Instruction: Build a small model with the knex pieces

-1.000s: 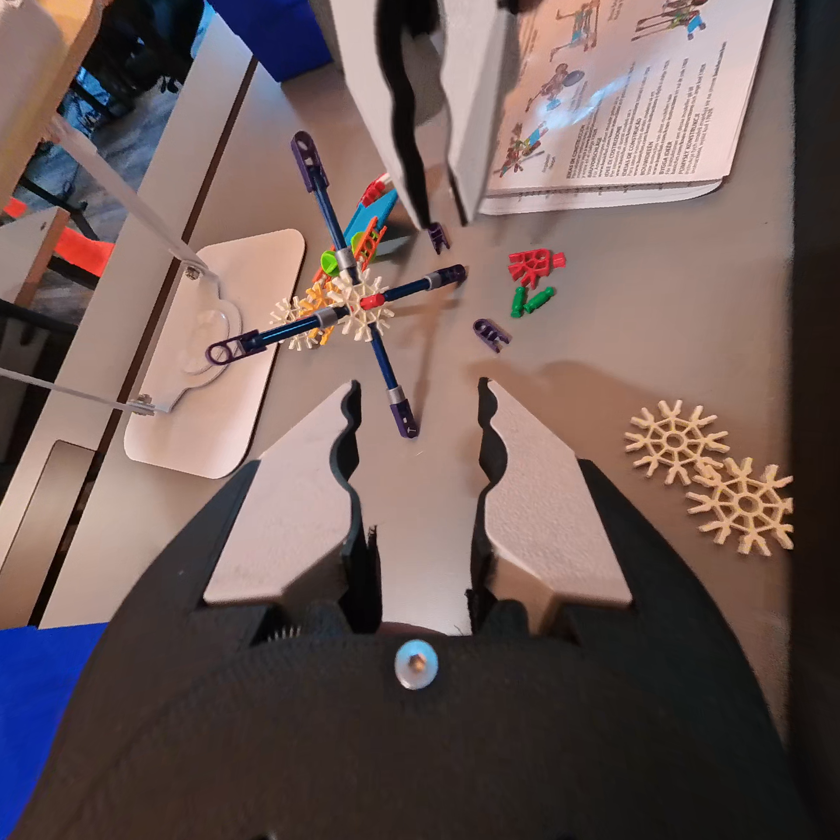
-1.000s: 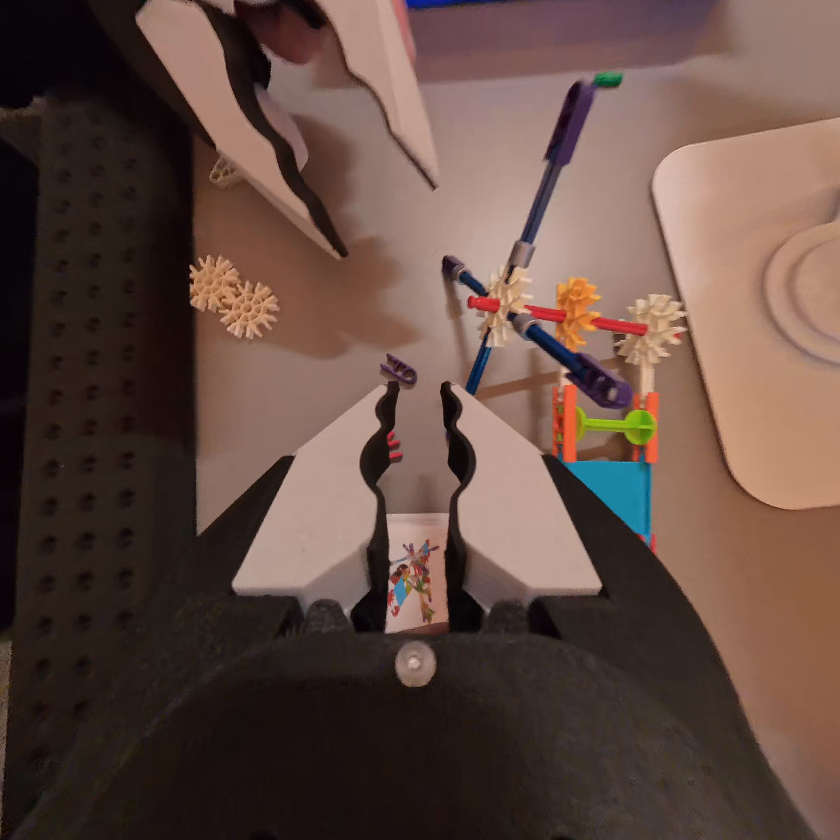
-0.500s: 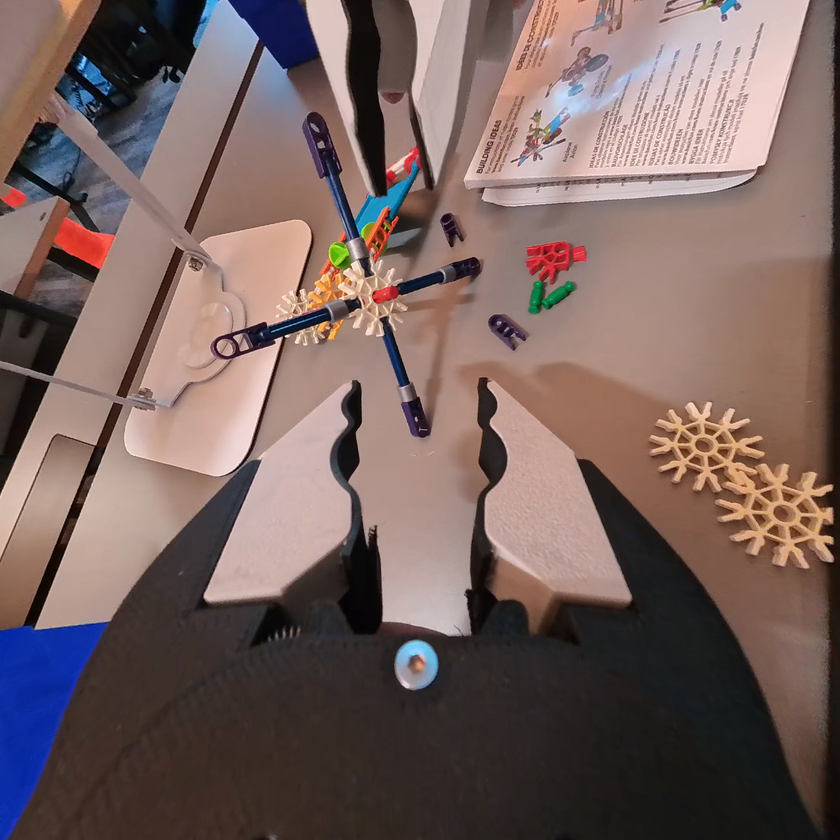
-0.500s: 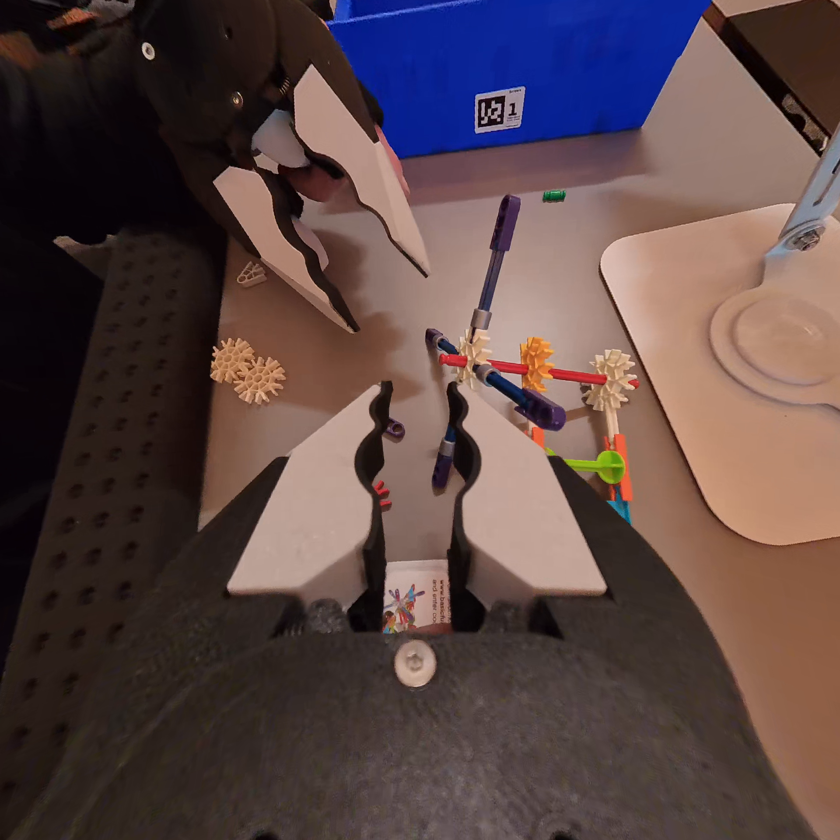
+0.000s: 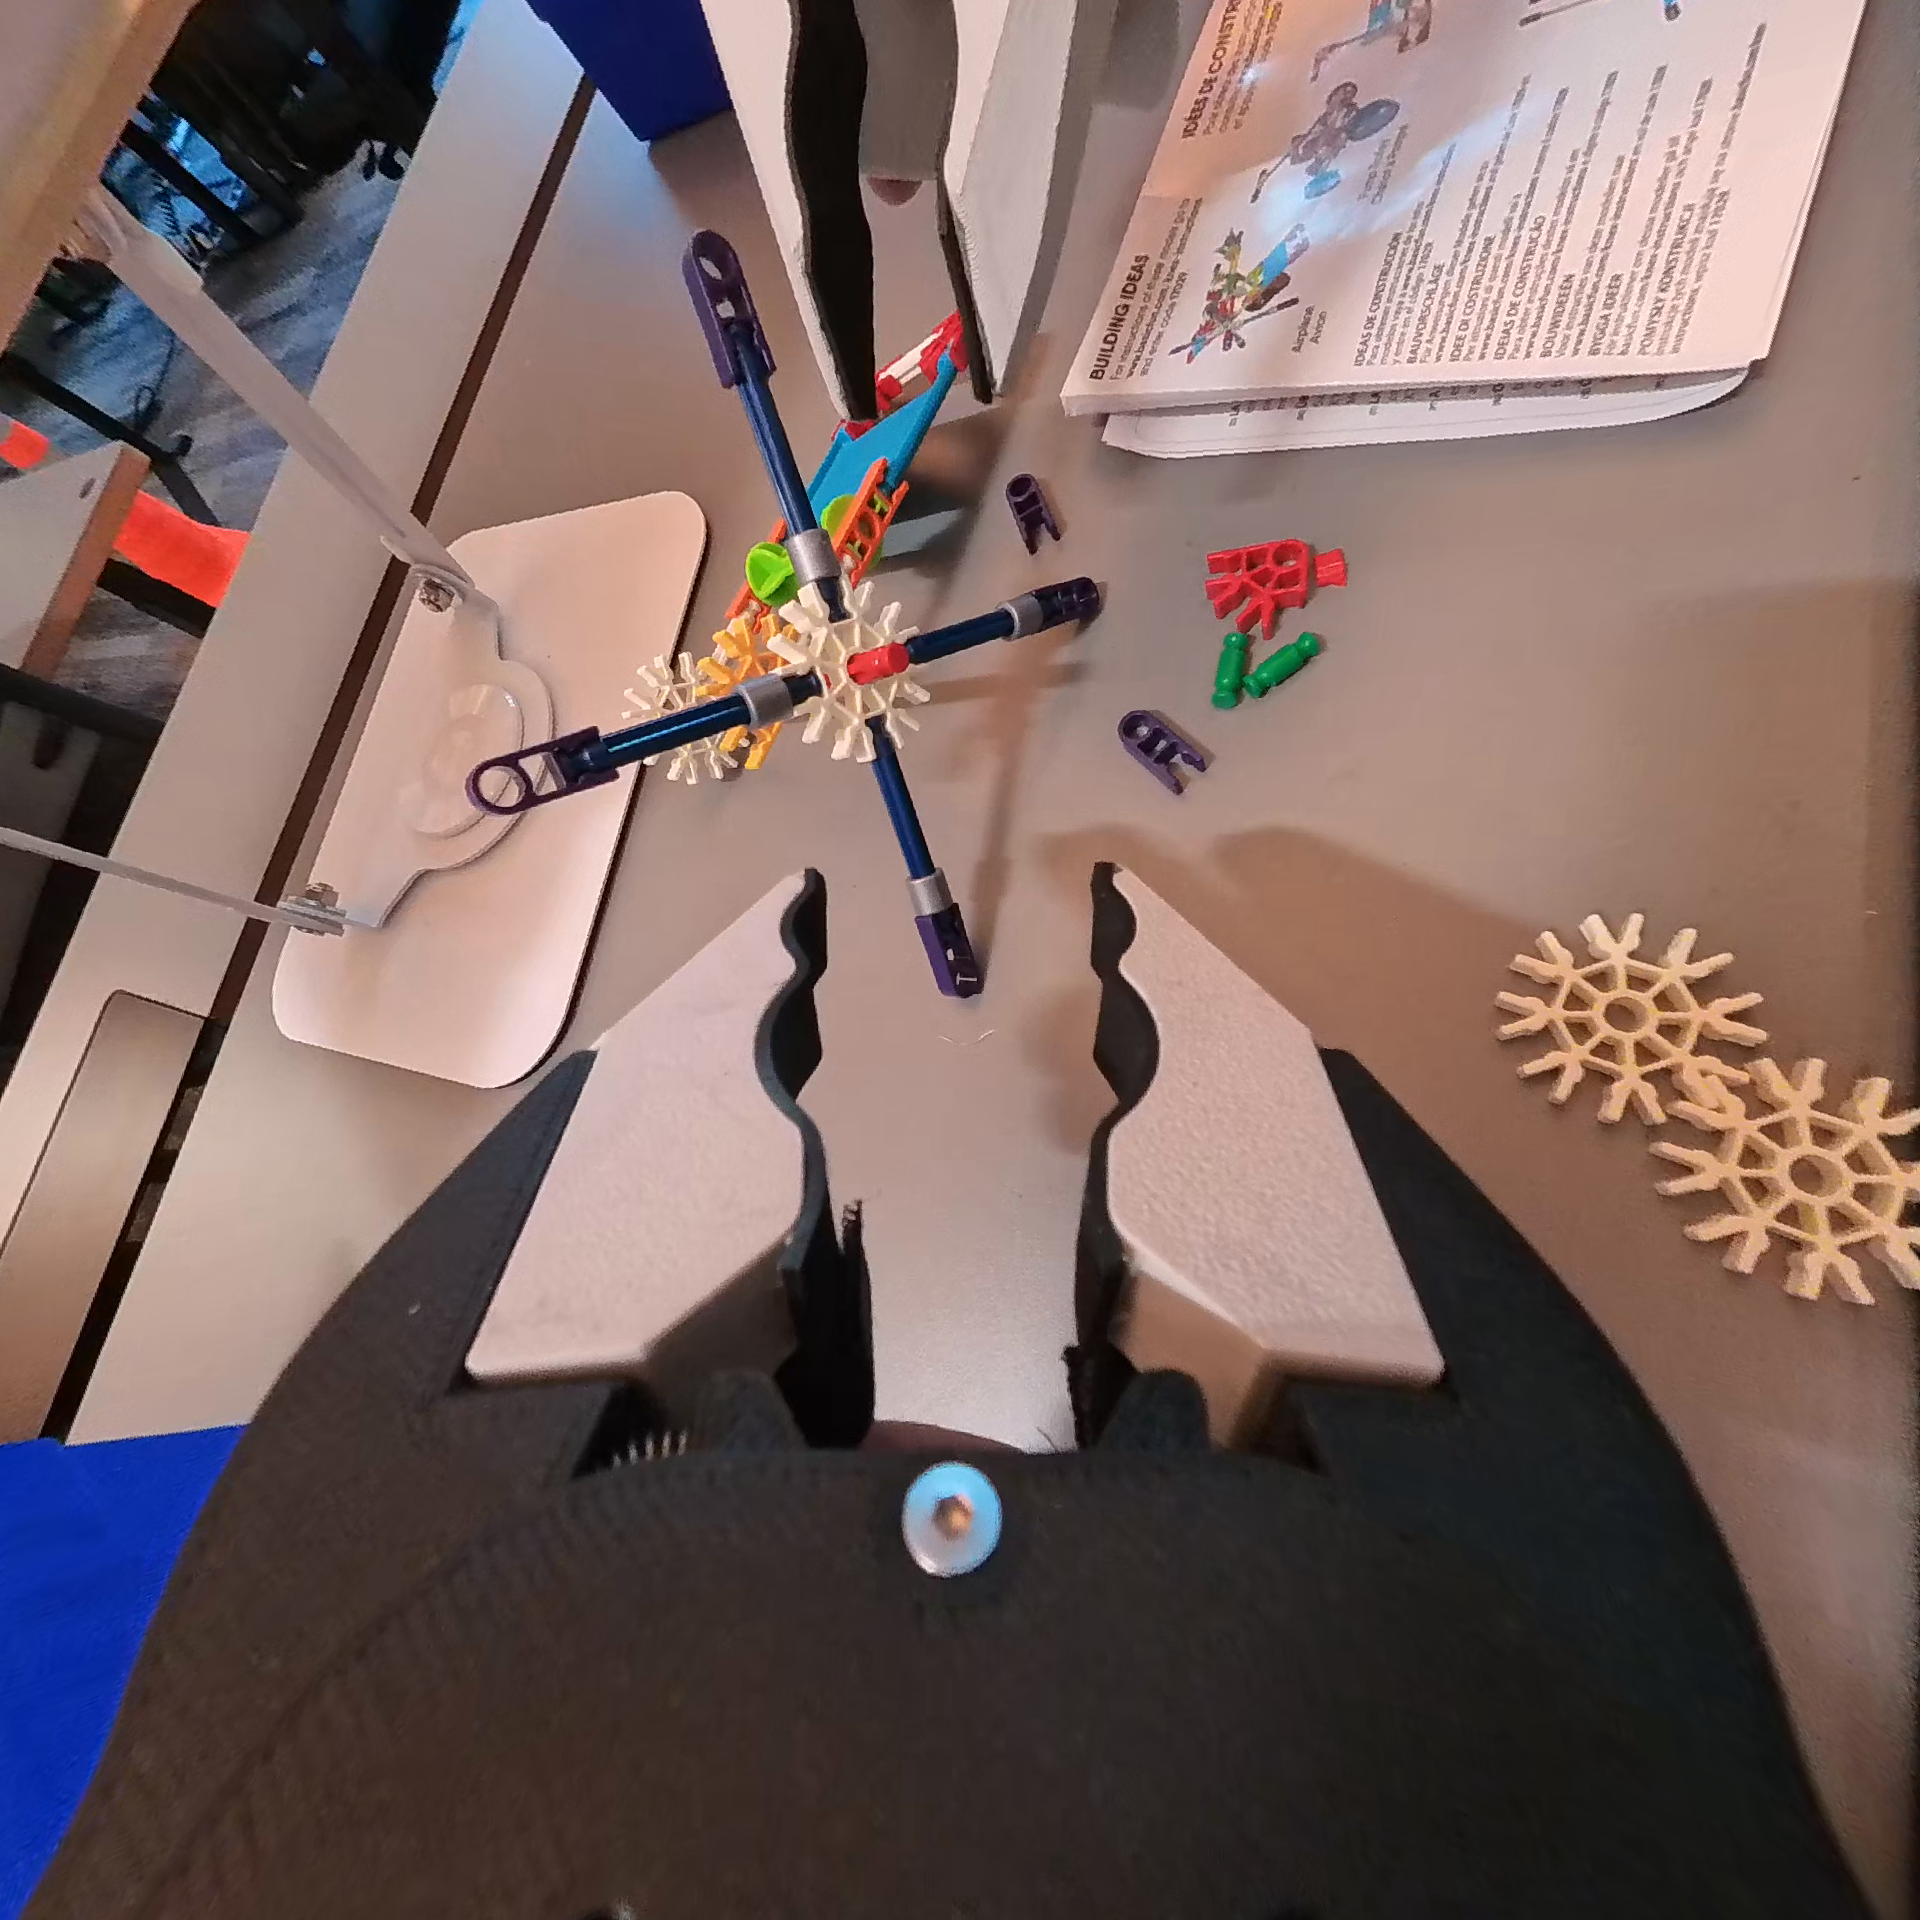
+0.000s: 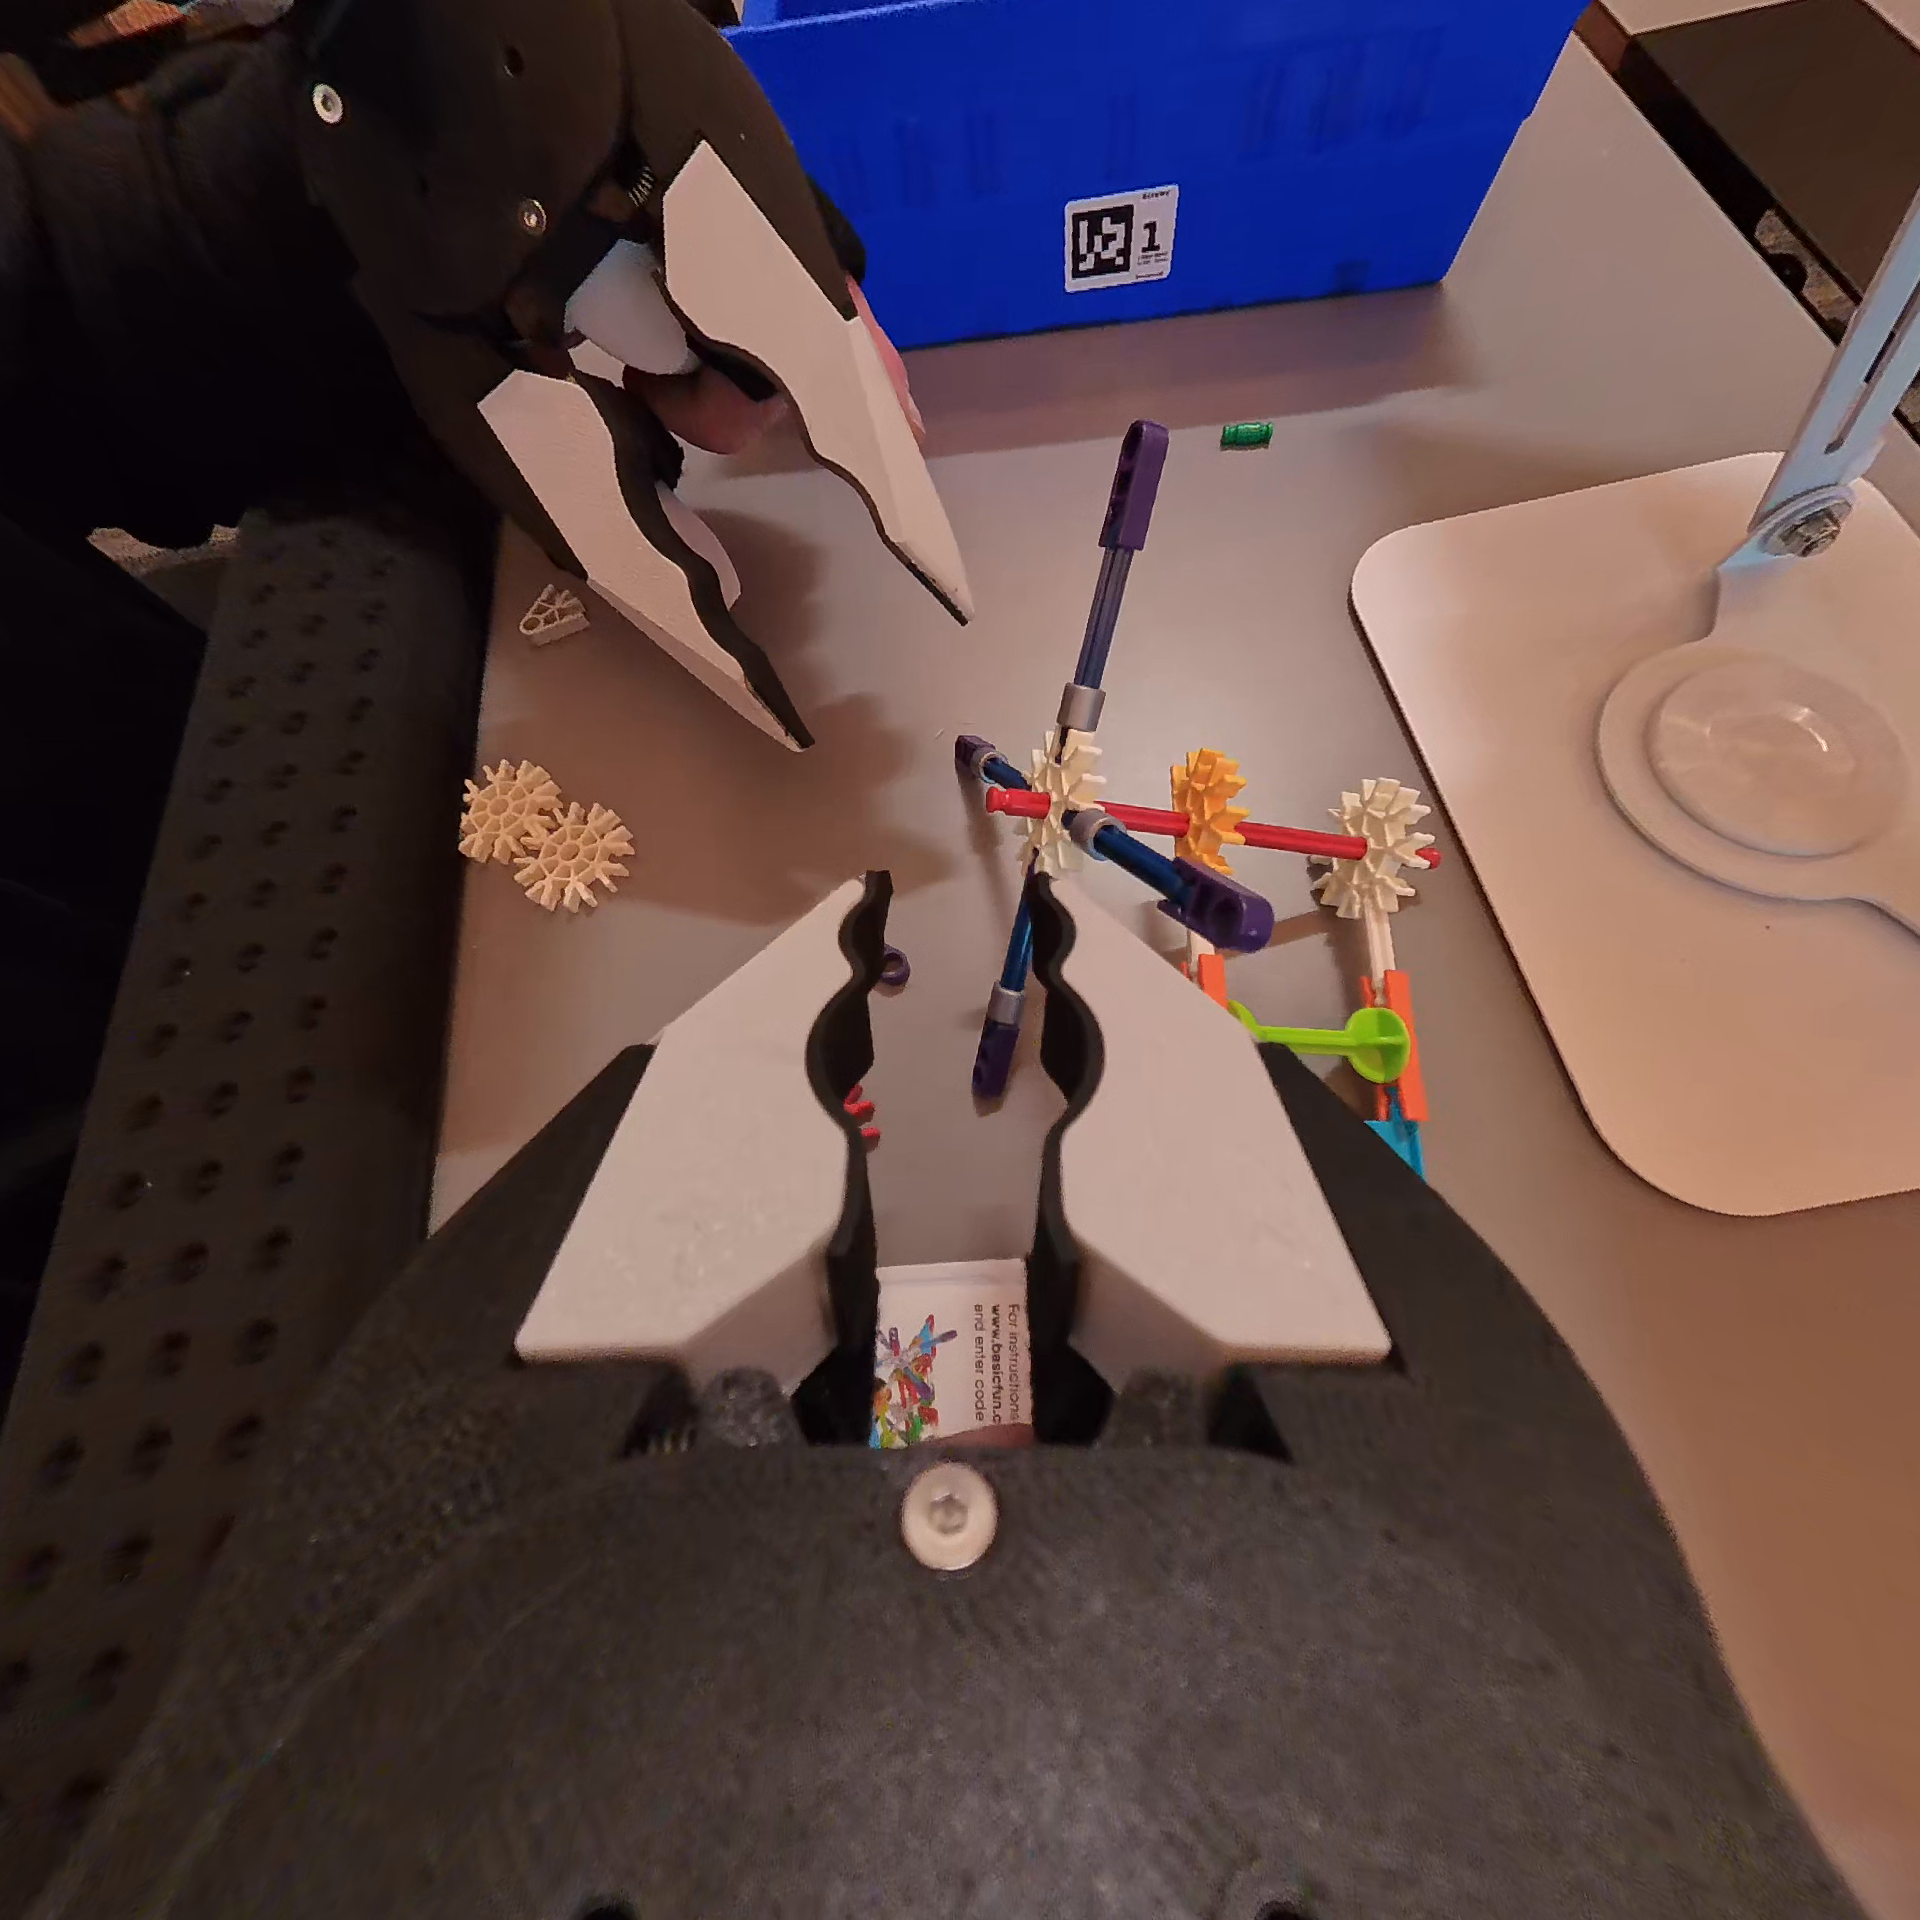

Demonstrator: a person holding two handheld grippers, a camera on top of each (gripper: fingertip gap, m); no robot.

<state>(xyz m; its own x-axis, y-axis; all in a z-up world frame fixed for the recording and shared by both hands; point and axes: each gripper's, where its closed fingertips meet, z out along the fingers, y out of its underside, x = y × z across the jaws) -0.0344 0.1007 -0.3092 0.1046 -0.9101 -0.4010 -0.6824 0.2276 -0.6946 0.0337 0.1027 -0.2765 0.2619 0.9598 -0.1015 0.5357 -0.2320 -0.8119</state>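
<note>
A toy model stands on the grey table. It has a white snowflake hub, four blue rods with purple ends, a red axle and an orange and blue base. It also shows in the right wrist view. My left gripper is open and empty, with the nearest purple rod end between its tips. My right gripper is open and hovers over another rod of the model, which shows in the gap without being clamped. In the left wrist view the right gripper hangs over the model's blue base.
Two purple clips, a red connector, green pegs and two cream snowflake connectors lie loose. A booklet, a white stand plate, a blue bin and a black perforated pad surround the area. The grippers' ends are close to 8 cm from one another. From the right gripper's tips to the red connector is close to 9 cm.
My right gripper has lifted away from the purple clip, drawn back toward the model's base and opened wider. My left gripper has stayed open and barely shifted.
</note>
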